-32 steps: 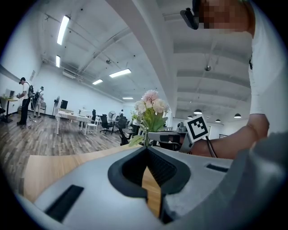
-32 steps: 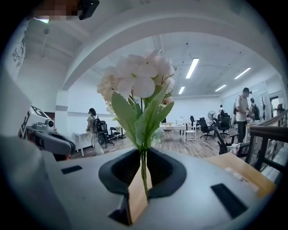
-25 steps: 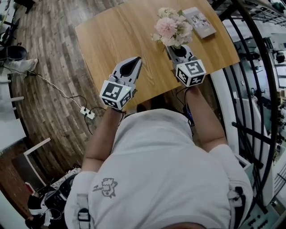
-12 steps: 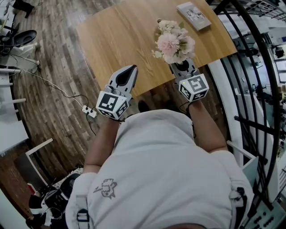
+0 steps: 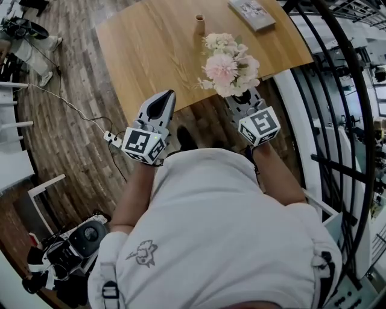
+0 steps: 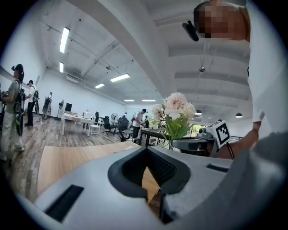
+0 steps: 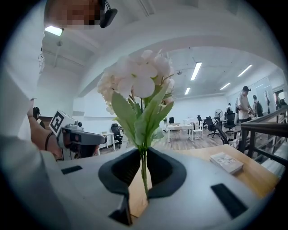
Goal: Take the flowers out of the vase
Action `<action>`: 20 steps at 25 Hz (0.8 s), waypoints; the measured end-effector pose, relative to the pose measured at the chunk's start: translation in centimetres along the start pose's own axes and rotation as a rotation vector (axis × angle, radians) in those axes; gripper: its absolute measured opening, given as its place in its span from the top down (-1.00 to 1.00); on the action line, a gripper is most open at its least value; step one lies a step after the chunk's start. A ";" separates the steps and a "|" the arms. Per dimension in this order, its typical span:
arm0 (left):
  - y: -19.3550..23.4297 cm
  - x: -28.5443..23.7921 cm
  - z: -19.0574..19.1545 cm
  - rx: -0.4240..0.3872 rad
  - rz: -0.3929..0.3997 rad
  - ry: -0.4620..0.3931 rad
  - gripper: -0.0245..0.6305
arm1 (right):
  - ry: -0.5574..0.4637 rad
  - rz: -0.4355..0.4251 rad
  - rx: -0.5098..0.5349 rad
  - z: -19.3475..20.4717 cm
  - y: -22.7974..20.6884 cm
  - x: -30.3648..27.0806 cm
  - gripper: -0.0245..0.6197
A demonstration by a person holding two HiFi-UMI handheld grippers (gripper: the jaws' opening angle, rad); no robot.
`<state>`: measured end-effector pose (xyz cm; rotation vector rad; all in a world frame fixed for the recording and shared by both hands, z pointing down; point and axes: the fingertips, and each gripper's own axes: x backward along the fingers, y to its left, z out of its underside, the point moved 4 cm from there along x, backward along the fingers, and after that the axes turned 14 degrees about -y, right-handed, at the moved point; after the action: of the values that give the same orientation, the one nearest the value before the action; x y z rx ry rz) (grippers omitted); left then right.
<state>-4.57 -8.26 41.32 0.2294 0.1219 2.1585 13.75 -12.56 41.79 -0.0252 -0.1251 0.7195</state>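
The right claw (image 7: 143,173) has its jaws nearly together, pinched on the thin green stems of the flowers (image 5: 228,65). This single bunch stands upright above the jaws, with soft cream and pink rounded blooms over long smooth leaves. The flowers are out of the vase (image 5: 199,24) and well apart from it, hanging over the near edge of the table (image 5: 151,54). The left claw (image 5: 164,96) is level beside the right one, jaws closed together on nothing, its tip just over the same near edge. Both claws are grey moulded shells with dark ribbed pads. The table is one flat slab of pale wood grain with straight edges and a wide bare middle. On it are two things: the small tan vase, upright towards the far side, and one flat book (image 5: 252,13) at the far right corner. Dark plank floor (image 5: 72,90) lies open to the left, and a black metal railing (image 5: 338,90) closes in the right
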 end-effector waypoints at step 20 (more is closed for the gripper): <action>-10.7 5.0 1.0 -0.034 -0.051 0.012 0.91 | -0.049 -0.075 0.003 -1.7 3.1 10.8 0.78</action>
<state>1.54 1.88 40.98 0.1914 0.0974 2.1098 19.94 -3.05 41.05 0.0000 -0.1709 0.6458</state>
